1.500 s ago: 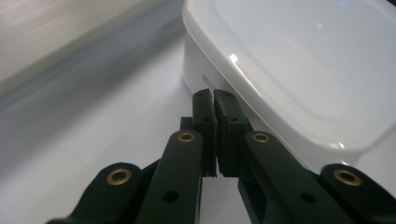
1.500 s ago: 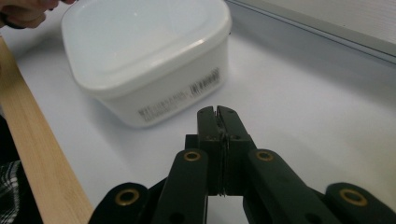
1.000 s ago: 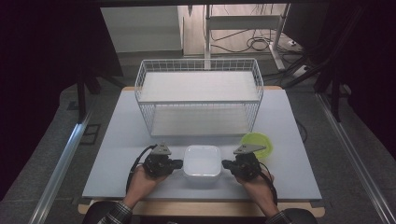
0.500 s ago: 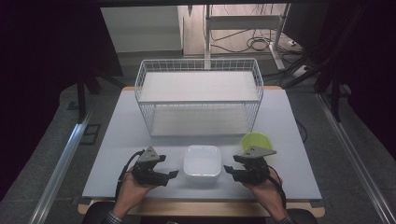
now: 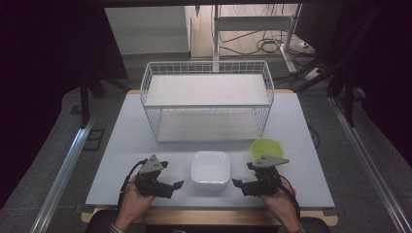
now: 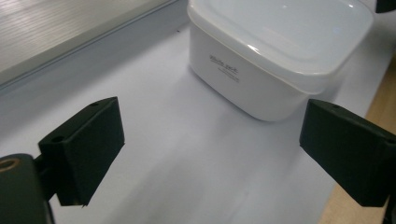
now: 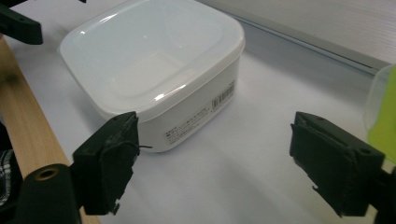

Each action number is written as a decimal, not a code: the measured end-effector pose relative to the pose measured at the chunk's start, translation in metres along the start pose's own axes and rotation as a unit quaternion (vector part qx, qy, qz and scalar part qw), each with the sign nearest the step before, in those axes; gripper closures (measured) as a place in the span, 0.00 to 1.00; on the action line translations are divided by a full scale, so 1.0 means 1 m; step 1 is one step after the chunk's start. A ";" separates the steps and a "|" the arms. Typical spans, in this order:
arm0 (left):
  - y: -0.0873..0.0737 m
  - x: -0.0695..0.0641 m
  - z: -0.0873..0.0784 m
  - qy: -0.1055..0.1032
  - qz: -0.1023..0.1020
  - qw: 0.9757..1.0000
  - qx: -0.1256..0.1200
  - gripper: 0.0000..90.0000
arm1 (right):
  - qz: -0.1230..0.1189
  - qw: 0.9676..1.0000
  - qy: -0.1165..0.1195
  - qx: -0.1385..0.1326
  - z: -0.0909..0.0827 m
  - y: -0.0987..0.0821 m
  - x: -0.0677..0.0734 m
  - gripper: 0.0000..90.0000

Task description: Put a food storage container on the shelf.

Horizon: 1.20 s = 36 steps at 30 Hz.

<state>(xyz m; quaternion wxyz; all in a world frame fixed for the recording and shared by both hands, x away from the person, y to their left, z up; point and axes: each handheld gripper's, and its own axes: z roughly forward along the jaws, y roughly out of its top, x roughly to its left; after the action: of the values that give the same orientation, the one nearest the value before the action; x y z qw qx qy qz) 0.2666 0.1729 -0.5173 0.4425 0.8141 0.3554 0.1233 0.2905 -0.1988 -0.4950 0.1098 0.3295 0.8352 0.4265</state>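
Flanking a white square plastic container (image 5: 210, 169) with its lid on, left hand-held gripper (image 5: 171, 185) on one side and right hand-held gripper (image 5: 239, 183) on the other — both low over the pale blue-grey table top (image 5: 121, 145), near its front wooden edge, jaws aimed inward at the box. Standing wide apart on both, jaws just been opening, nothing between the pads; seen along the left gripper's black jaws, only bare table lies in the gap, with the container ahead and clear of them. Seen likewise from the right gripper, the box sits ahead and to one side, close by one jaw but not pressed by it. Resting flat and upright near the front edge, between the two hands, touched by neither — probably a box just set down and released from both sides, which would explain the matched, mirrored pose. Lying just behind the right gripper, a lime-green round plastic dish (image 5: 266, 147), apart from the container. Standing farther back in the middle of the table, a white wire basket rack (image 5: 208, 104) with two flat shelves, well apart from the box — a likely home for it, though not certain
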 end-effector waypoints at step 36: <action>0.045 0.004 0.048 -0.099 -0.018 0.995 0.024 0.11 | 0.034 0.998 0.039 0.031 0.034 0.036 0.000 0.21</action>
<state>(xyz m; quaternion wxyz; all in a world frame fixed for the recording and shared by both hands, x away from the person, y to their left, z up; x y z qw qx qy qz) 0.3152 0.1290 -0.5091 0.4581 0.8262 0.3271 0.0260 0.3229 -0.1619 -0.4878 0.0523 0.3446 0.8399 0.4160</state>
